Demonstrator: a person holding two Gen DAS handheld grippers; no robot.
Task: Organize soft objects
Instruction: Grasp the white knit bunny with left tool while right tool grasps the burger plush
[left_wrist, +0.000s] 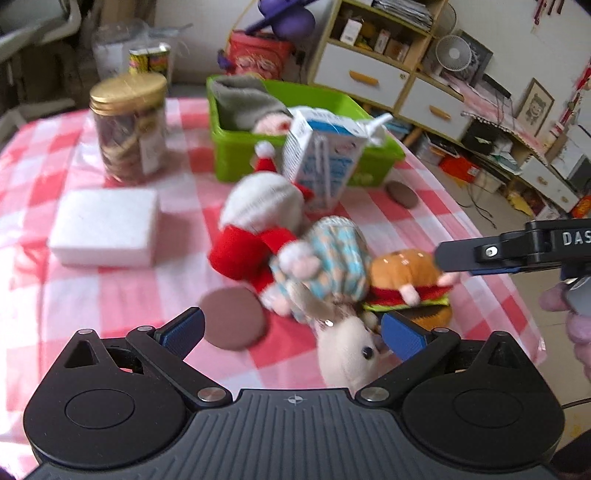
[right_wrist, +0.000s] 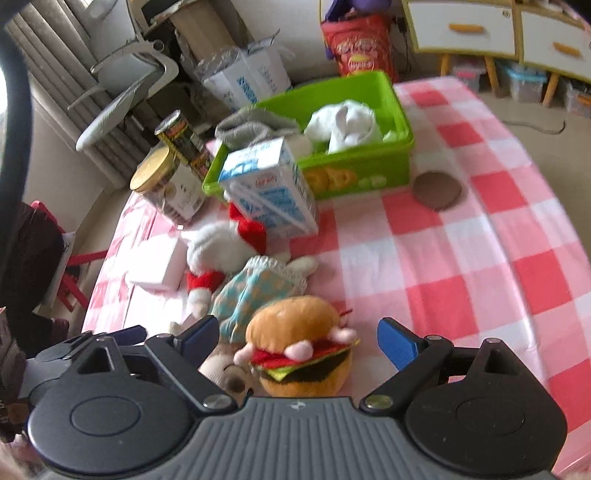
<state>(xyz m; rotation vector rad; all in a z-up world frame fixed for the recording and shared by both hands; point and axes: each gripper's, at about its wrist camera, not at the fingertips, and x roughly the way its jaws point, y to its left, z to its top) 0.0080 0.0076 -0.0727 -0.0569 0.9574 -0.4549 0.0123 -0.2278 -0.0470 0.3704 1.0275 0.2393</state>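
A plush bunny in a blue checked dress (left_wrist: 332, 273) lies on the checked cloth, its white head (left_wrist: 351, 354) between my open left gripper's (left_wrist: 291, 330) blue pads. A red-and-white plush (left_wrist: 258, 221) lies behind it. A burger plush (right_wrist: 299, 343) sits between my open right gripper's (right_wrist: 299, 339) pads; it also shows in the left wrist view (left_wrist: 406, 280). The green bin (right_wrist: 362, 173) holds a grey cloth (right_wrist: 255, 125) and white cloth (right_wrist: 347, 125). The right gripper (left_wrist: 517, 251) shows in the left wrist view, above the burger plush.
A milk carton (left_wrist: 325, 158) stands before the bin. A gold-lidded jar (left_wrist: 129, 125), a white foam block (left_wrist: 105, 225) and two brown coasters (left_wrist: 236, 321) (right_wrist: 437, 190) are on the table. The table edge (right_wrist: 576, 332) runs at the right.
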